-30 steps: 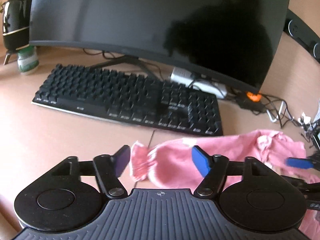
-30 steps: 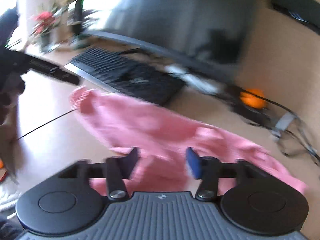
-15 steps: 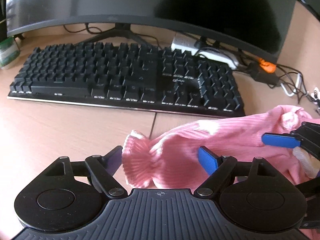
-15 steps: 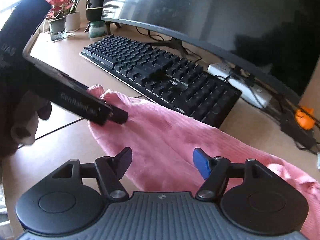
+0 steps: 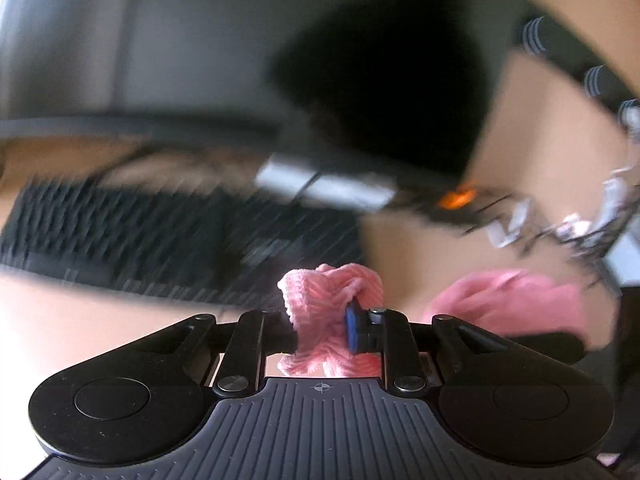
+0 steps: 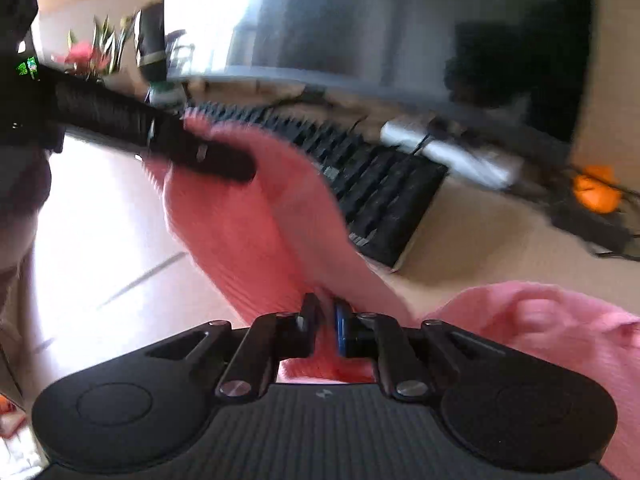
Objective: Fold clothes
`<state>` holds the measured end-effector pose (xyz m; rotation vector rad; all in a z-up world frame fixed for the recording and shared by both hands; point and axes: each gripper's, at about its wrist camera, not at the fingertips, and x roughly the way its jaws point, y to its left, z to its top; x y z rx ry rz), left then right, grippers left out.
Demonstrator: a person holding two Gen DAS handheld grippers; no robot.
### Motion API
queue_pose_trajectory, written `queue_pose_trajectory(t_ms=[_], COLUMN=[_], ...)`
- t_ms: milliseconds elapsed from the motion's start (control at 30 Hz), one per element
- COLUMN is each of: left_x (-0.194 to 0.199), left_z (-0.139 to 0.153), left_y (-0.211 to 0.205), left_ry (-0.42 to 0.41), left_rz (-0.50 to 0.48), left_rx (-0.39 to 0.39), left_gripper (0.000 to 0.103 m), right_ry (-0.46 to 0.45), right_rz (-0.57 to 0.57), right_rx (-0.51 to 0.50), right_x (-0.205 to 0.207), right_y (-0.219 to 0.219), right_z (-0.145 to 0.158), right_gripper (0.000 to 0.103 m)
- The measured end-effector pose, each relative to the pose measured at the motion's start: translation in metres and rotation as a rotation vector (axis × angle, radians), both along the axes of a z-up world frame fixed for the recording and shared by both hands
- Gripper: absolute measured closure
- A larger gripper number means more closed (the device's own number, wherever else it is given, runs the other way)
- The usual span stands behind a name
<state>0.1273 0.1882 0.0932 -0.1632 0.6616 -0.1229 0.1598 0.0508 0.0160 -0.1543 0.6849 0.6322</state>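
A pink ribbed knit garment (image 6: 256, 236) lies on the wooden desk in front of the keyboard. My left gripper (image 5: 320, 332) is shut on the ruffled cuff of its sleeve (image 5: 324, 292) and holds it above the desk. My right gripper (image 6: 326, 328) is shut on the sleeve cloth further along. The sleeve stretches between the two grippers. The left gripper also shows in the right wrist view (image 6: 192, 152), clamped on the cuff end. The rest of the garment (image 6: 560, 328) is bunched at the right. Both views are motion-blurred.
A black keyboard (image 6: 384, 192) and a curved dark monitor (image 6: 400, 28) stand behind the garment. A white power strip (image 5: 320, 184), an orange item (image 6: 596, 188) and tangled cables (image 5: 560, 224) lie at the back right. Potted plants (image 6: 92, 52) stand far left.
Both grippers closed on the pink sleeve, left on the cuff, right further along. The sleeve has been lifted off the desk and both views now swing fast.
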Motion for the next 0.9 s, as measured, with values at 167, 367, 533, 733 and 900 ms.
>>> queue_pose_trajectory(t_ms=[167,367,533,733,900], left_x=[0.007,0.028,0.015,0.004,0.007], left_z=[0.055,0.077,0.062,-0.006,-0.057], left_y=[-0.073,-0.167,-0.180,-0.189,-0.200], left_ry=[-0.136,-0.182,-0.187,-0.024,0.080], left_rz=[-0.192,-0.432,-0.491,-0.492,-0.477], left_rx=[-0.022,-0.076,0.066,0.305,0.412], left_gripper=[0.080,0.043,0.018,0.015,0.014], right_ry=[-0.094,-0.076,-0.007,0.049,0.079], right_rz=[-0.140,-0.411,-0.610,-0.609,-0.555], right_rx=[0.062,0.017,0.064,0.230,0.153], right_x=[-0.027,-0.041,-0.056,-0.049,-0.005], right_y=[-0.072,-0.184,-0.267,-0.295,-0.267], right_z=[0.041,0.046,0.038,0.041,0.017], right_gripper=[0.097,0.090,0.073,0.046,0.043])
